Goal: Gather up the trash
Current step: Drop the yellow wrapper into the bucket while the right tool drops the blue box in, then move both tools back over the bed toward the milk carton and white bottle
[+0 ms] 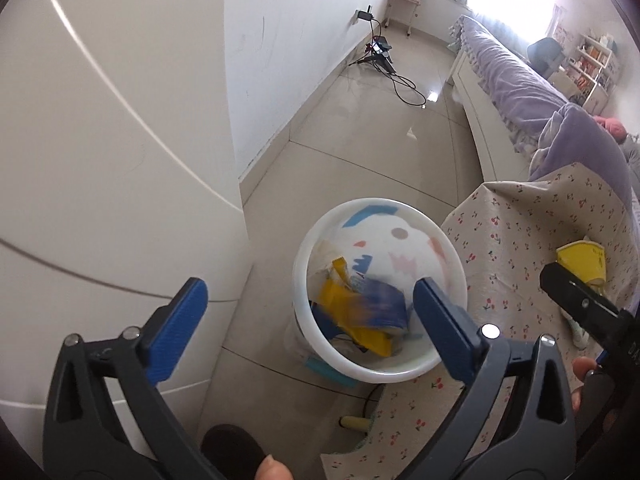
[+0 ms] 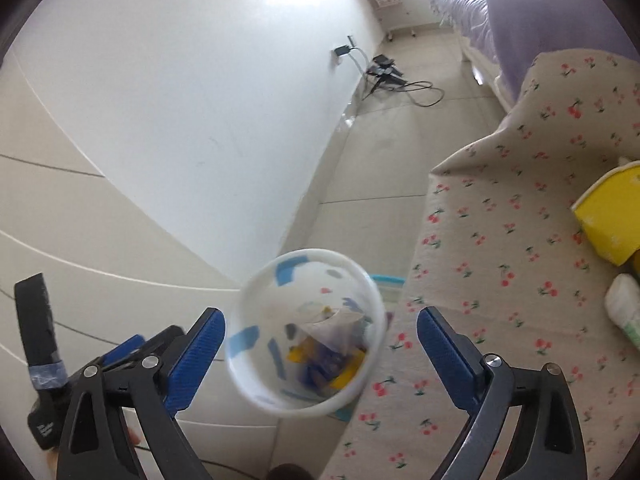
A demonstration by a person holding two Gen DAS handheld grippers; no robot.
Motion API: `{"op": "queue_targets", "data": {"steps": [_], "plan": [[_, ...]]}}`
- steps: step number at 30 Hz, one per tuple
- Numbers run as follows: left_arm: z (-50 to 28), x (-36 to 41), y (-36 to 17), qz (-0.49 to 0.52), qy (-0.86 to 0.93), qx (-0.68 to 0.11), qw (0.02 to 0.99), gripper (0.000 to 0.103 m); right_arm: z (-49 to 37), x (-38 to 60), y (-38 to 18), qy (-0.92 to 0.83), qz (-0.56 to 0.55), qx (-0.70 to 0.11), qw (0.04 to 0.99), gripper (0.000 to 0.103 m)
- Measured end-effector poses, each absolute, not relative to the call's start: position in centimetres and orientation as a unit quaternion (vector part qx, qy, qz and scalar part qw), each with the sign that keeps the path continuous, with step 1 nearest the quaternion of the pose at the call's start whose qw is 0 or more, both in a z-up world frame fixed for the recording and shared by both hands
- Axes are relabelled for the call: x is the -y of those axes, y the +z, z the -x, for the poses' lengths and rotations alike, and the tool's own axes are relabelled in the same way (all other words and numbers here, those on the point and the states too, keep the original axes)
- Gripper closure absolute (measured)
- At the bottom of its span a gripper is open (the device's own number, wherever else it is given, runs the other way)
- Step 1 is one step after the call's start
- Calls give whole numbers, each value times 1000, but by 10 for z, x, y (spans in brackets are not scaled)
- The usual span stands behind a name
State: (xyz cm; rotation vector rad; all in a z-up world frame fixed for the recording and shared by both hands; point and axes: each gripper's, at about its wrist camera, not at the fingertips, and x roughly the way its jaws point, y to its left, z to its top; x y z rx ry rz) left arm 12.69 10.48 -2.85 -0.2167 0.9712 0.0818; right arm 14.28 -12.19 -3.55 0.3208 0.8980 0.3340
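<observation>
Wrappers lie in the white bin [image 1: 380,368] on the floor.
Yellow and blue wrappers [image 1: 360,312] rest inside the bin, which stands just beside the cherry-print cloth [image 1: 520,240]. Above the bin, the left gripper [image 1: 308,320] and the right gripper [image 2: 320,348] both hang with jaws wide apart, holding nothing.

Motion-blurred wrappers [image 1: 362,308] inside the white bin [image 1: 316,236], yellow box [image 2: 612,216] cut off at frame edge
</observation>
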Motion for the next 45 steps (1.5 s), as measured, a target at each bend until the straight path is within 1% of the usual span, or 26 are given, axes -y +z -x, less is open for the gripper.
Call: {"op": "queue_targets", "data": {"steps": [6,9,17,24,33,39,45], "plan": [[-126,-95,-29,93,31,-470,877,1,-137,131,-30,135,-144,-427,883,5],[-126,-89,-28,90,22,-473,876,1,-128,137,-22,119,-137,-424,887,0],[-125,-71,-20,83,0,-469,879,1,-114,163,-7,77,-120,-418,897,0],[-124,-44,-7,79,-33,-462,883,1,-95,189,11,27,-82,-428,899,0],[-115,-7,12,70,-76,-443,890,1,-71,229,38,0,-86,-417,905,0],[-111,7,21,74,-95,-433,893,1,-66,249,42,-23,-76,-416,906,0],[-110,22,30,73,-109,-421,897,1,-65,271,35,-39,-94,-421,901,0]]}}
